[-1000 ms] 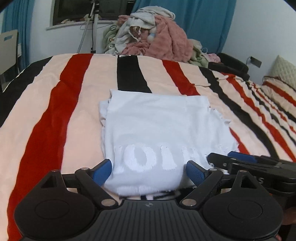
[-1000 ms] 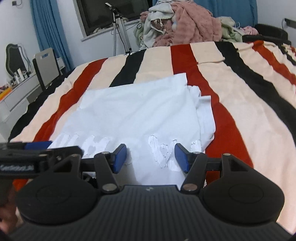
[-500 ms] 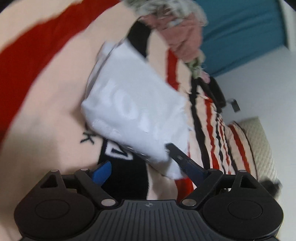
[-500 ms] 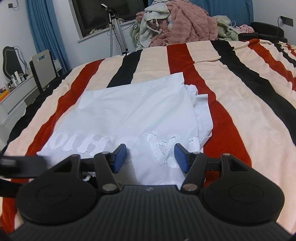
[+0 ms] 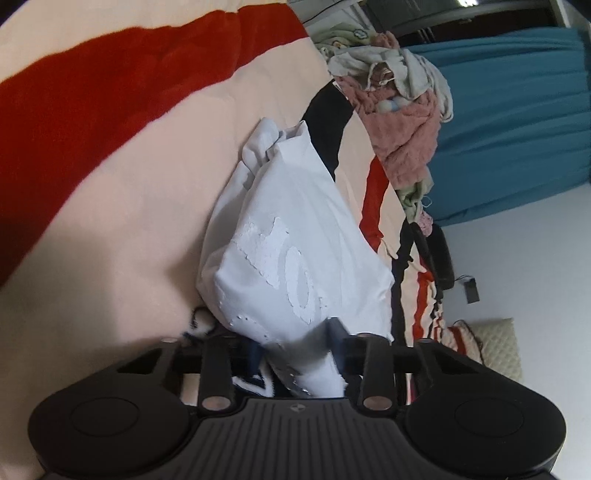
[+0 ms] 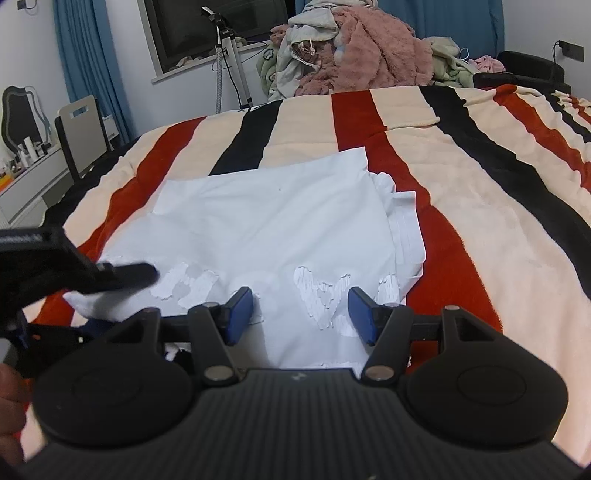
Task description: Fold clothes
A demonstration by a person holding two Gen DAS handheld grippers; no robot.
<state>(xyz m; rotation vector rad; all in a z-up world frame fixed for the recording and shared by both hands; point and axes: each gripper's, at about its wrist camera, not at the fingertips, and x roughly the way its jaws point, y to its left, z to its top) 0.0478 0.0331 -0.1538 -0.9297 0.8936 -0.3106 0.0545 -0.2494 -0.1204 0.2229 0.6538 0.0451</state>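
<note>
Closing on the shirt's (image 5: 295,236) near corner, left gripper (image 5: 295,354) jaws have white cloth bunched between them, view rolled sideways. Right gripper (image 6: 301,314) hangs open over the shirt's near edge, pads clear of cloth. Shirt lies folded on the striped blanket (image 6: 480,221), centre. Clothes pile (image 6: 354,51) sits at 12 o'clock, far.

Bedroom setup here: a big bed (image 6: 480,206) covered with a cream, red and black striped blanket, white walls (image 6: 33,55), and blue curtains (image 6: 88,62) on both sides of a dark window (image 6: 192,33). A tripod (image 6: 231,62) stands by the sill. Off to the left there's a white dresser (image 6: 33,181) with a wavy mirror (image 6: 22,114) and a chair (image 6: 83,129). A cream pillow (image 5: 495,343) sits at the bed's edge.
</note>
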